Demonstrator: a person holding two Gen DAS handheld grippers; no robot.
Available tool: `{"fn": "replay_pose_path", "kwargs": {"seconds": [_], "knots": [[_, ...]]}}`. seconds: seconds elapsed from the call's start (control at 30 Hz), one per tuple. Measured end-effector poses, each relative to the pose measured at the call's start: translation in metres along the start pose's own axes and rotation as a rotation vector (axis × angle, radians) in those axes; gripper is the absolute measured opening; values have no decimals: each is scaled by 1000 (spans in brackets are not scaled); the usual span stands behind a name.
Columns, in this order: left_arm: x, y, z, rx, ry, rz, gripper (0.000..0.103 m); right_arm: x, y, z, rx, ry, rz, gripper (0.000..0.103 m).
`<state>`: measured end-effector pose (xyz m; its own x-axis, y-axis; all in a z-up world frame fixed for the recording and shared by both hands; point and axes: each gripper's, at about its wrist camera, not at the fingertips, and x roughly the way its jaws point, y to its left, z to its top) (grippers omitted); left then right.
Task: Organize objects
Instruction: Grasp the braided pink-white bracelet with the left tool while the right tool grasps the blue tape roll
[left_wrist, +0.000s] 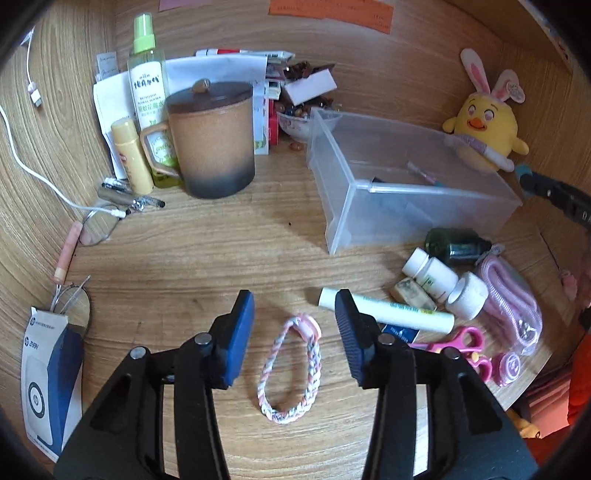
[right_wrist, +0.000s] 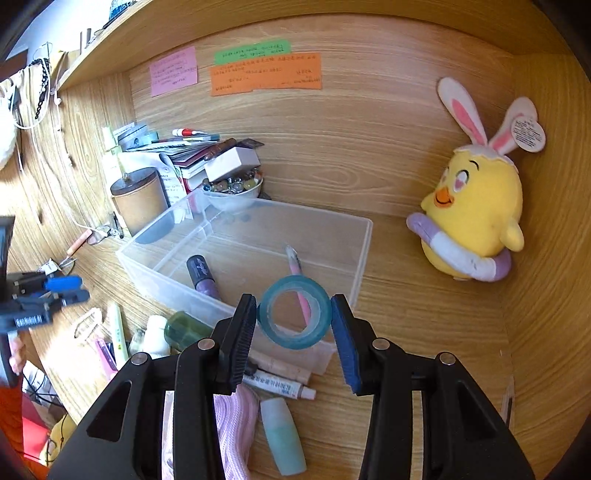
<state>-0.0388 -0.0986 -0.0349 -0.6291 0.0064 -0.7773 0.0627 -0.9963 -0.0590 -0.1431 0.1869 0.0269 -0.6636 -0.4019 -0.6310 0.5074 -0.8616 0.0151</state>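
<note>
Your left gripper (left_wrist: 294, 325) fingers apart over the braided bracelet (left_wrist: 290, 369) lying loose on the desk (left_wrist: 207, 251), your right gripper (right_wrist: 293, 321) clamped on the blue tape roll (right_wrist: 294, 318), held above the clear bin (right_wrist: 255, 240) front edge

From the left wrist we look steeply down, close over the front of the desk (left_wrist: 207, 251), facing its back wall, with the clear bin (left_wrist: 399, 184) toward the right rear. From the right wrist we look down less steeply, close over that bin (right_wrist: 258, 236), toward the back right corner. Both views share the bin, the yellow plush chick (left_wrist: 484, 129) (right_wrist: 476, 210) and the brown lidded mug (left_wrist: 212, 140) (right_wrist: 138, 199).
</note>
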Motion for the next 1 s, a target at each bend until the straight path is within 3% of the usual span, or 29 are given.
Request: {"fn": "replay_pose_path", "kwargs": {"seconds": [0.2, 0.27, 0.33, 0.43, 0.63, 0.8, 1.0], "knots": [[23, 6, -15, -18, 75, 14, 45, 18, 6, 13, -16, 19, 24, 38], [22, 7, -15, -17, 57, 19, 28, 24, 7, 17, -15, 27, 33, 38], [23, 8, -14, -20, 49, 22, 17, 30, 8, 19, -16, 35, 35, 38], [22, 10, -9, -22, 39, 25, 15, 40, 8, 22, -19, 54, 32, 38], [-5, 13, 23, -2, -61, 40, 10, 57, 3, 25, -19, 98, 46, 38], [-17, 3, 56, 24, -126, -10, 10, 69, 3, 26, -34, 135, 51, 38], [-4, -26, 88, 86, -133, -76, 10, 90, 5, 25, -49, 185, 52, 38]]}}
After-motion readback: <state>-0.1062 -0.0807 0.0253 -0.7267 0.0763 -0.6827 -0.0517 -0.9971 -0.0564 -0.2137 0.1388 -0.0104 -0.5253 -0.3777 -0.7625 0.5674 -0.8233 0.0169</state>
